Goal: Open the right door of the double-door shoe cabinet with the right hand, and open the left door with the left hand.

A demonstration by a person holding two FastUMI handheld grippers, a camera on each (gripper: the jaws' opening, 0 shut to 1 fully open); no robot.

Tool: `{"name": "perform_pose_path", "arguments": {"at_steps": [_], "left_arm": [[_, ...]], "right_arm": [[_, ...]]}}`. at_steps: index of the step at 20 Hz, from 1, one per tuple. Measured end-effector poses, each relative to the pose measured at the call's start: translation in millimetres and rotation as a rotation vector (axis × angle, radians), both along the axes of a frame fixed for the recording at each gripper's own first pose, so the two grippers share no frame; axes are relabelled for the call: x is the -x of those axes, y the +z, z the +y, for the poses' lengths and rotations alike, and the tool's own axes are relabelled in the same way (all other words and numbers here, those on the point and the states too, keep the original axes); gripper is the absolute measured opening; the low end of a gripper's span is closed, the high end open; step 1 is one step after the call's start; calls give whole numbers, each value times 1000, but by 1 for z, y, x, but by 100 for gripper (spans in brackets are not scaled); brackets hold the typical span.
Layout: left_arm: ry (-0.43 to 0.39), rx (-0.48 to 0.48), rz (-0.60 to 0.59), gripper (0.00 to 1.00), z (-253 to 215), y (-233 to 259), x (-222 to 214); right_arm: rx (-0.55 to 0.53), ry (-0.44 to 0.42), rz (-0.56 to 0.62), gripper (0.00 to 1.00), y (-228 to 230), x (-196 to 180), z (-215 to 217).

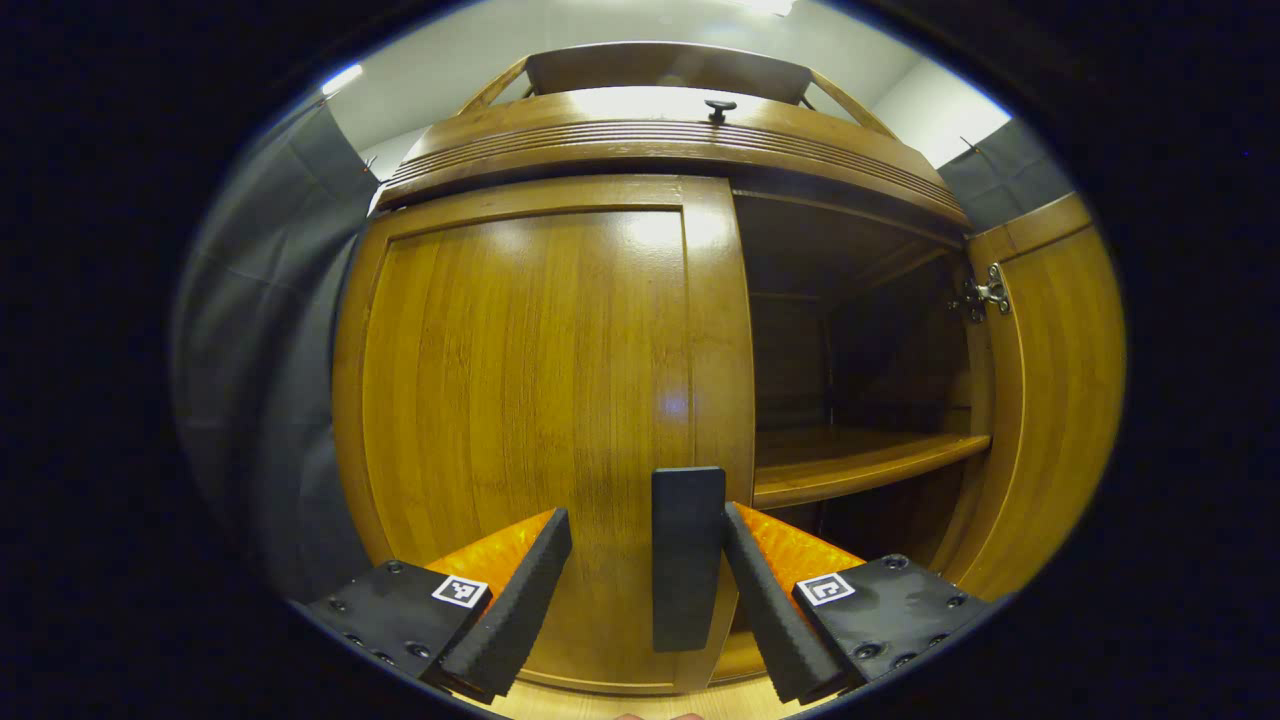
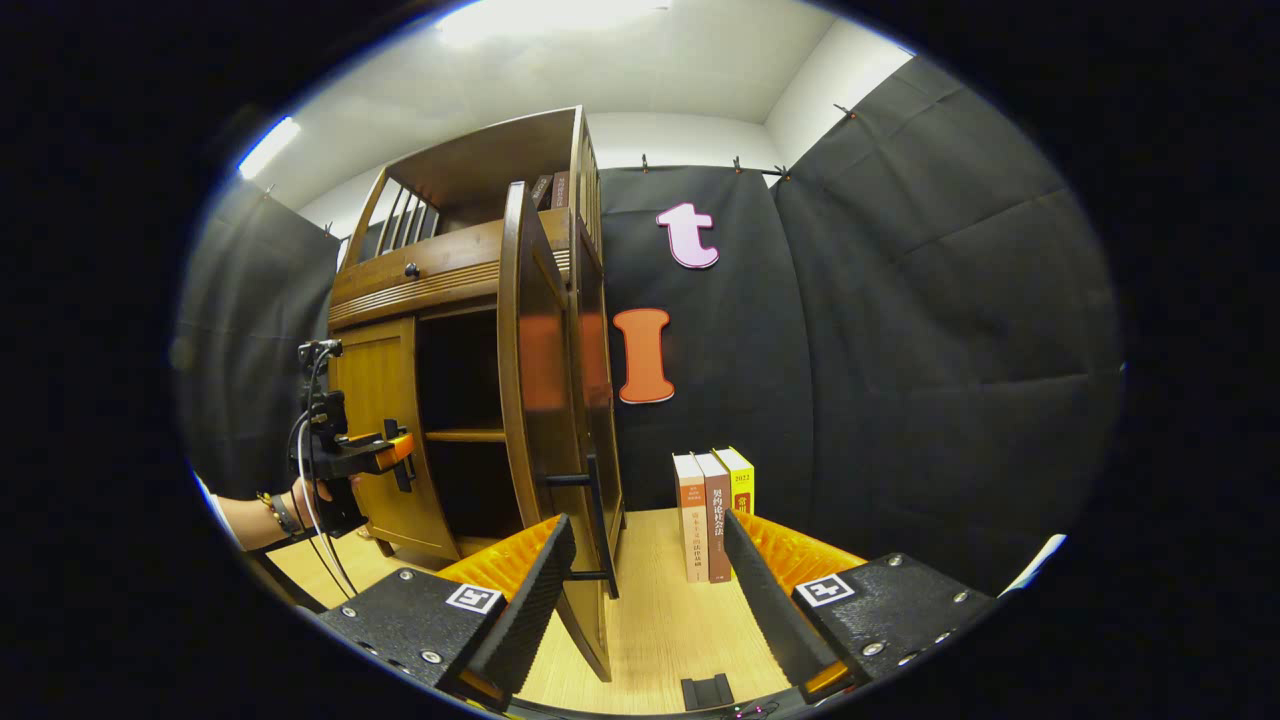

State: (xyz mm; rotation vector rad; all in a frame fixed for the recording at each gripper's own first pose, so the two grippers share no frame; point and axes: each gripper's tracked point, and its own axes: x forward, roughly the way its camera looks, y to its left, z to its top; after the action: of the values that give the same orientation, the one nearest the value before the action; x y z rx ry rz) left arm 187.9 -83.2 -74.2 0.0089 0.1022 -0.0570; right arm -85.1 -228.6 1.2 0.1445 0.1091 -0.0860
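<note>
Left gripper view: left gripper [image 1: 645,590] fingers spread wide, straddling the black handle [image 1: 688,558] of the left door [image 1: 540,420]. The handle sits between the pads, nearer the right pad and close to touching it; the left pad is well apart from it. Not clamped. Left door is flat against the cabinet [image 1: 660,140], closed. Right door [image 1: 1055,400] is swung wide open at far right, hinge [image 1: 988,293] visible on its inner edge. The open bay shows a dark interior with one wooden shelf [image 1: 865,458]. Small black knob [image 1: 719,106] on the drawer front above the doors.

Right gripper view: right gripper [image 2: 645,590] fingers wide apart, nothing between the pads. It sits just off the outer face of the open right door [image 2: 535,400], which is seen edge-on, with its black bar handle [image 2: 592,525] just ahead of the left pad; cannot tell whether they touch. Cabinet [image 2: 450,270] stands on a light wood floor [image 2: 660,620] against the black cloth wall. Left door [image 2: 385,430] is closed. Far left, a hand [image 2: 315,500] with a wrist bracelet holds the left gripper [image 2: 400,455] up to the left door's front at its handle; its opening cannot be judged from here. Three books [image 2: 715,510] stand upright on the floor to the right of the cabinet, against the wall.
</note>
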Motion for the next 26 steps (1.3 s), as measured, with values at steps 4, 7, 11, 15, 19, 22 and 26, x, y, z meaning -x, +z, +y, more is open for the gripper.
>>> {"name": "perform_pose_path", "arguments": {"at_steps": [4,7,11,15,19,22,26], "left_arm": [[-74,29,3,79,-16,0,-1],[-61,-2,9,37,-22,-2,0],[-54,-13,43,35,-21,-5,1],[-4,-37,80,31,-15,1,31],[-8,-41,82,39,-1,11,66],[-22,-32,102,35,9,15,86],[-16,-38,105,35,27,23,114]], "right_arm": [[-8,-26,-19,95,4,4,-4],[-11,-42,-14,91,4,9,-8],[-17,-59,-7,91,-1,11,-8],[-22,-45,-1,92,-2,5,5],[22,-29,10,91,-3,-2,12],[19,-16,16,92,-4,-9,14],[9,-14,3,91,-1,-14,20]]}}
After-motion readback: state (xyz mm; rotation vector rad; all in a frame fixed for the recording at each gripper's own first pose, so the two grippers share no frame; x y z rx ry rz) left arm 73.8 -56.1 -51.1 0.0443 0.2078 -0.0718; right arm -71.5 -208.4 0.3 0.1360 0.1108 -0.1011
